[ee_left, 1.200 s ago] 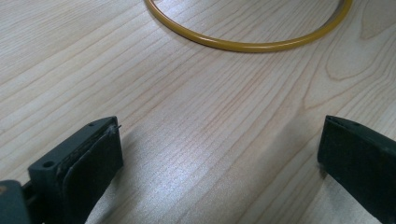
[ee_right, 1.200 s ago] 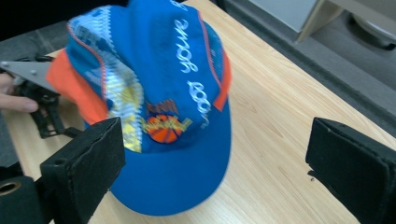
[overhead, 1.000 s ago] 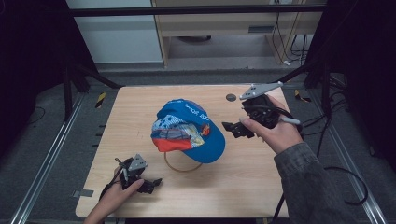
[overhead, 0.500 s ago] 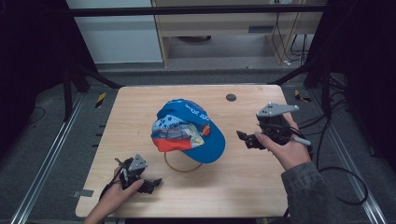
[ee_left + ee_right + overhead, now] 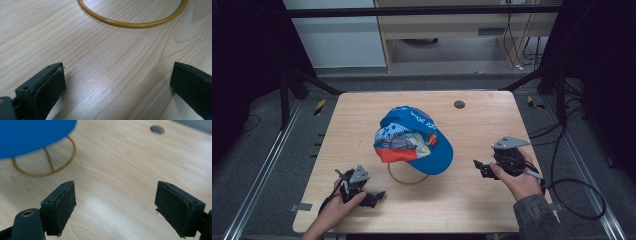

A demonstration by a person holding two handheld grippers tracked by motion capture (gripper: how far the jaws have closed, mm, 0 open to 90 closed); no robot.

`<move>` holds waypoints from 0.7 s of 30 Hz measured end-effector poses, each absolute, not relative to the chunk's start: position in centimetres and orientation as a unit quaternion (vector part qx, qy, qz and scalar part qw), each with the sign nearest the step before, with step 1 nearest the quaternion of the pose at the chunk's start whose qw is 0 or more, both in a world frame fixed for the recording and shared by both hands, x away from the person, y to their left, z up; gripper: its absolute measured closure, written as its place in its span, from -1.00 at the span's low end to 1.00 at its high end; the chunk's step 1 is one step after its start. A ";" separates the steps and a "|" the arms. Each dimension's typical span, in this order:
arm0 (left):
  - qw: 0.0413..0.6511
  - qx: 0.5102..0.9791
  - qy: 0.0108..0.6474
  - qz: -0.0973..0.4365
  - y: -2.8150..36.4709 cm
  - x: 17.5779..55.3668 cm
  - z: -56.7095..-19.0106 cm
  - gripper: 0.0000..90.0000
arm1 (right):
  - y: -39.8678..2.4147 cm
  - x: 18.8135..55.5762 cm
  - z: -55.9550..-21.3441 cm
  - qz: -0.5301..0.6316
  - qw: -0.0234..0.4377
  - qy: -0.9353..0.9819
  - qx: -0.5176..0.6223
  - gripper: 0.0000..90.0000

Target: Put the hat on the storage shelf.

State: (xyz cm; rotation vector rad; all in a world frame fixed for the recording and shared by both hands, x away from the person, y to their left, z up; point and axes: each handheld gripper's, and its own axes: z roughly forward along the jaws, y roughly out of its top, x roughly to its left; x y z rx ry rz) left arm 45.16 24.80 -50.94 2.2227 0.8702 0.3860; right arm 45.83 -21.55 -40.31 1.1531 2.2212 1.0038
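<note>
Standing by the table [image 5: 362, 110] here: there's a blue cap [image 5: 414, 140] perched on a thin yellow wire stand [image 5: 404, 179] about mid-table, brim sticking out toward the right side. That's obviously the thing to be handled, though nobody's said what the job is.

The left gripper [image 5: 374, 196] rests low at the near left edge, jaws spread wide with nothing between them, pointed toward the stand's ring [image 5: 132, 23]. The right gripper [image 5: 479, 167] sits at the right, well apart from the cap, also wide open and empty, aimed roughly at the brim [image 5: 32, 135] and the base under it.

What I'd worry about, just guessing from how it looks:

- That stand seems really light and spindly. If either gripper bumps the ring or the upright, I'd bet the whole thing skates or tips and the cap flops off.
- The cap is only draped on top. Pulling the brim sideways could drag the stand along instead of lifting the cap clean.
- Grabbing soft fabric with flat pads, it might slip or bunch up, so a shallow pinch on the brim edge probably won't hold.
- There's a hole [image 5: 459, 104] in the tabletop at the far side; can't see it mattering.
</note>
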 end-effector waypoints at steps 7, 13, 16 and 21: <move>0.354 0.860 0.337 0.149 24.8 45.2 -50.9 -1.00 | -22.2 46.3 -43.5 0.345 0.195 0.809 0.434 -0.67; 0.354 0.859 0.337 0.150 24.8 45.2 -50.9 -1.00 | -22.0 46.3 -45.6 0.343 0.178 0.806 0.448 -0.71; 0.354 0.860 0.337 0.149 24.8 45.2 -50.9 -1.00 | -21.8 46.2 -46.6 0.347 0.176 0.801 0.456 -0.72; 0.354 0.860 0.337 0.150 24.8 45.1 -50.9 -1.00 | -21.6 46.3 -48.4 0.352 0.162 0.791 0.474 -0.76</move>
